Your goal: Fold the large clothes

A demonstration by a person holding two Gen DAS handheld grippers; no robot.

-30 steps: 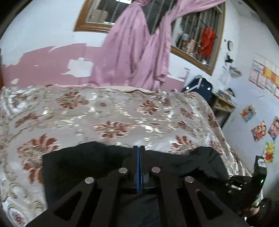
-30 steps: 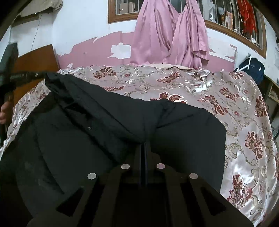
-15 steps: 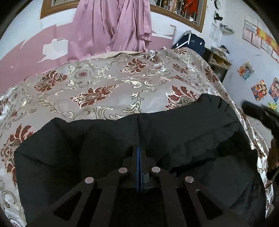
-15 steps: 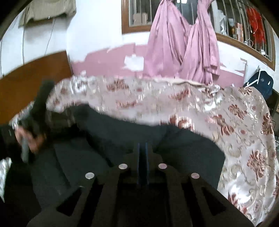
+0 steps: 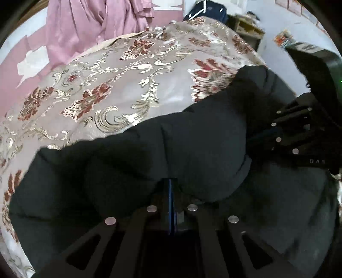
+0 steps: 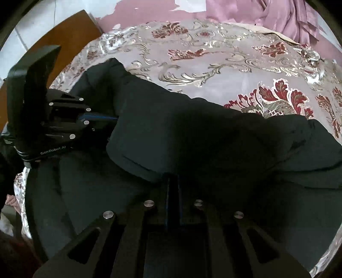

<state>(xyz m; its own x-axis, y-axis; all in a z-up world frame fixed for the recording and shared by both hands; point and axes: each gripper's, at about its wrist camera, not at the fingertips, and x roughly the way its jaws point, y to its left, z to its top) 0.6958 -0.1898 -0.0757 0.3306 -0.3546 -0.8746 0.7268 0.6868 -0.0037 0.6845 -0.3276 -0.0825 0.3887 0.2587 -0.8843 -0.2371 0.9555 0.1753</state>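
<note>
A large black garment (image 5: 192,149) lies on a floral bedspread (image 5: 119,89), with a thick fold of it carried over the lower layer. My left gripper (image 5: 171,184) is shut on the fold's near edge. My right gripper (image 6: 172,179) is shut on the same black garment (image 6: 203,136) at its near edge. The right gripper also shows at the right of the left wrist view (image 5: 256,136), its fingers closed on the cloth. The left gripper shows at the left of the right wrist view (image 6: 113,117), likewise closed on the cloth.
The bedspread (image 6: 213,64) stretches bare beyond the garment. Pink curtains (image 5: 96,23) hang on the far wall. A dark bag (image 5: 205,10) and a shelf (image 5: 245,30) stand past the bed's far right corner. A wooden headboard (image 6: 53,36) is at the left.
Both grippers have swung down and forward toward the bed, carrying the garment's edge over its lower part. The grippers have come closer together and each now sees the other.
</note>
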